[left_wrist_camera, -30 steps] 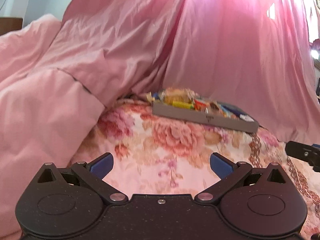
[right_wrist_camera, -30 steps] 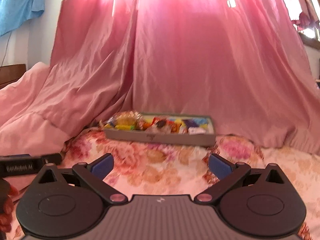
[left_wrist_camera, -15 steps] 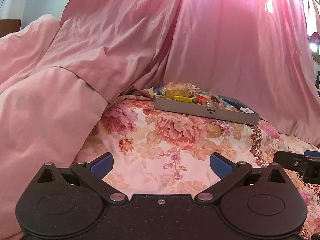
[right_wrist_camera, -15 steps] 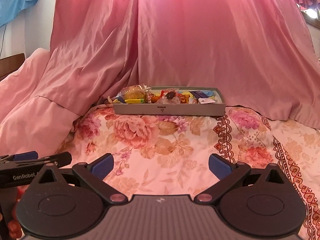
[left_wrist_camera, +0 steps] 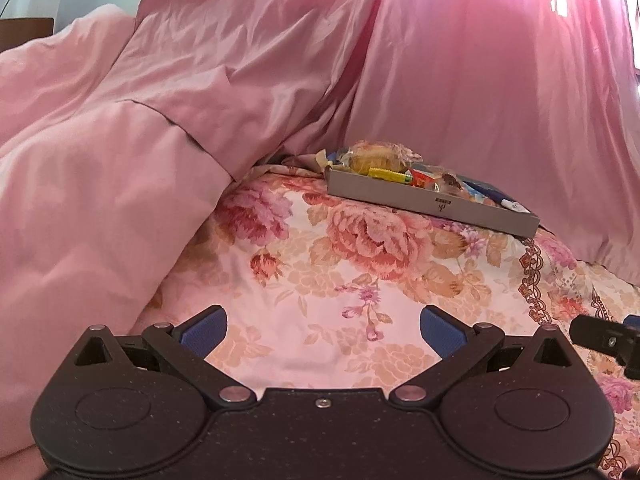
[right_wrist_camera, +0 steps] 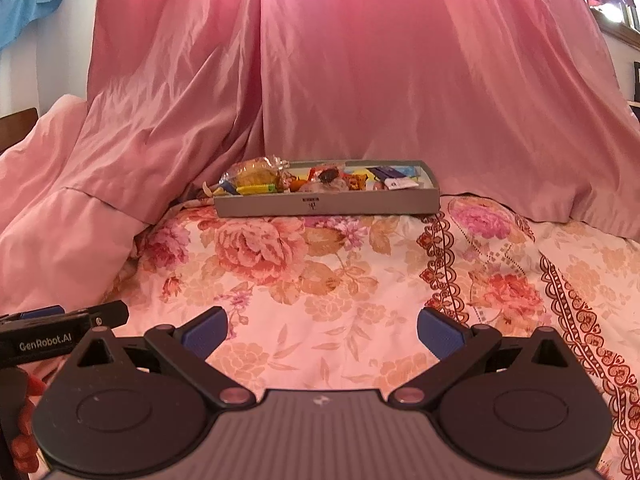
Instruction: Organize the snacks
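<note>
A long grey tray (right_wrist_camera: 328,205) (left_wrist_camera: 432,202) sits at the far side of a floral bedspread, packed with several wrapped snacks: a clear bag of buns (right_wrist_camera: 254,174) (left_wrist_camera: 376,157) at its left end, a yellow bar (right_wrist_camera: 256,189), blue packets (right_wrist_camera: 394,172) at its right end. My left gripper (left_wrist_camera: 322,330) hovers low over the bedspread, well short of the tray, open and holding nothing. In the right wrist view my right gripper (right_wrist_camera: 322,330) is likewise open and empty, facing the tray's long side from a distance.
A pink curtain (right_wrist_camera: 360,80) hangs right behind the tray. A pink quilt (left_wrist_camera: 92,184) is heaped on the left. The floral bedspread (right_wrist_camera: 320,272) stretches between grippers and tray. Each gripper's tip shows at the other view's edge.
Both grippers have pulled back from the tray and tilted down, so the tray looks farther and more bedspread shows. Both stay open.
</note>
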Action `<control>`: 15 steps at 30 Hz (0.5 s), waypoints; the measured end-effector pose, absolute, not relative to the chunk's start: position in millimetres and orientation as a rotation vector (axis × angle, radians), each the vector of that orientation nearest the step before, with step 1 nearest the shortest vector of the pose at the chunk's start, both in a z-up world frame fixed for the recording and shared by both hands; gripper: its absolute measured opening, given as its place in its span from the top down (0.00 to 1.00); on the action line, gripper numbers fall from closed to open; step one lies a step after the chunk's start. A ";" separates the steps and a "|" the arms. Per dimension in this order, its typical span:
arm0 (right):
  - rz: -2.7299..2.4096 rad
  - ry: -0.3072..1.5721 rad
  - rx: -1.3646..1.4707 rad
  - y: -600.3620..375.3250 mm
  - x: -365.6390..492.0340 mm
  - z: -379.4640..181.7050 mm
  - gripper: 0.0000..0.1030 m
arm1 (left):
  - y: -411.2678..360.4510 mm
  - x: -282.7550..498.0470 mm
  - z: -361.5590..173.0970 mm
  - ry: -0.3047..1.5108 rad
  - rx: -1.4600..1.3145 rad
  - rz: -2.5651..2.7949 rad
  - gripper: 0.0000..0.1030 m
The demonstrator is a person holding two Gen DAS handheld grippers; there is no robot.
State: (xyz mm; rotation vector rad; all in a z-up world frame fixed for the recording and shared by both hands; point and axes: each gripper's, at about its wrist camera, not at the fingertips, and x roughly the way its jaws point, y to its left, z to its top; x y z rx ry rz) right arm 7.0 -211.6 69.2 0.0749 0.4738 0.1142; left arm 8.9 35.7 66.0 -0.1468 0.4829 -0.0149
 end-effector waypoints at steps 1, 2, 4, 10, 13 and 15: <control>0.116 0.477 0.071 -211.6 7.3 67.2 0.00 | 35.9 8.9 65.8 0.483 -0.151 -0.015 0.01; 0.113 0.479 0.068 -211.1 7.2 66.2 0.00 | 36.3 8.6 65.7 0.481 -0.155 -0.017 0.01; 0.108 0.478 0.055 -210.0 7.5 65.9 0.00 | 36.5 8.2 65.3 0.481 -0.151 -0.017 0.01; 0.093 0.446 0.044 -210.9 4.8 68.9 0.00 | 36.2 7.7 65.0 0.485 -0.150 -0.020 0.01; 0.085 0.449 0.037 -211.3 5.8 68.4 0.00 | 36.3 7.4 64.9 0.486 -0.148 -0.020 0.01; 0.081 0.453 0.043 -212.2 6.1 67.8 0.00 | 36.2 7.5 64.9 0.488 -0.147 -0.020 0.01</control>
